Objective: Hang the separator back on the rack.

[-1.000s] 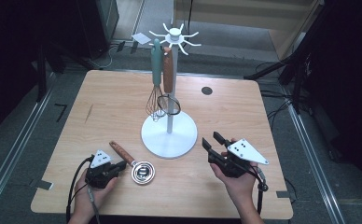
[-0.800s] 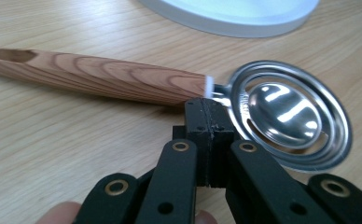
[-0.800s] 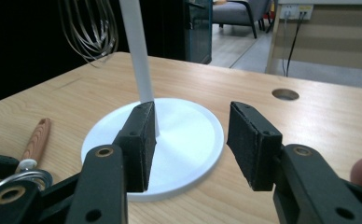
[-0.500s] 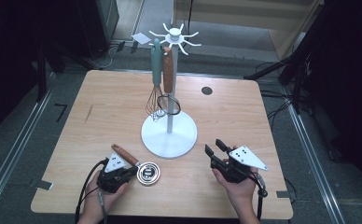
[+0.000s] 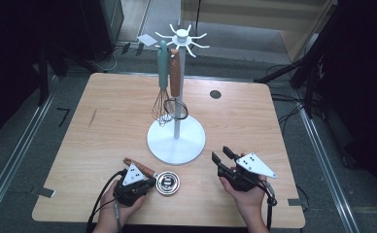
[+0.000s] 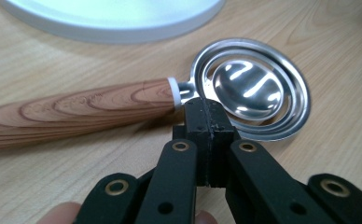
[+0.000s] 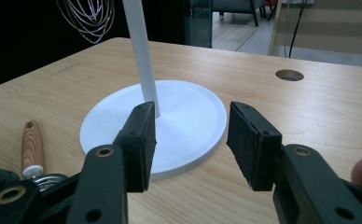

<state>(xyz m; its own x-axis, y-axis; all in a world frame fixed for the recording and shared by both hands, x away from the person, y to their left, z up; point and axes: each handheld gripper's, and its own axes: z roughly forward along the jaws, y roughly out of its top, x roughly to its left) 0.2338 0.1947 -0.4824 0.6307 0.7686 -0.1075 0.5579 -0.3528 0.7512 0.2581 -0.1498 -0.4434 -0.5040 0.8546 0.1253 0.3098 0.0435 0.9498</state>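
Item: egg separator (image 6: pixel 249 91), steel bowl with slotted rim and wood-grain handle (image 6: pixel 76 109). Lies flat on the worktop (image 5: pixel 104 126) at the near edge, just in front of the white round base (image 5: pixel 176 141) of the utensil stand; handle points away to the left in the high view.

Risk, judged: the closed tips sit at the neck where bowl meets handle, so a nudge could slide or spin the light steel bowl across the smooth wood instead of securing it. A grab attempted on the thin rim may slip off; one on the rounded handle could roll it. Lifting toward the stand risks knocking the whisk (image 5: pixel 161 104) and the second wooden-handled tool (image 5: pixel 175 73) hanging on its hooks.

Left claw (image 6: pixel 207 109): jaws fully together, nothing between the pads; tips rest at the near rim of the bowl beside the handle's white collar, touching or very nearly so, which cannot be settled.

Right claw (image 7: pixel 191 140): jaws about half apart, holding nothing, hovering low over the worktop and aimed at the stand's base and pole (image 7: pixel 142 60).
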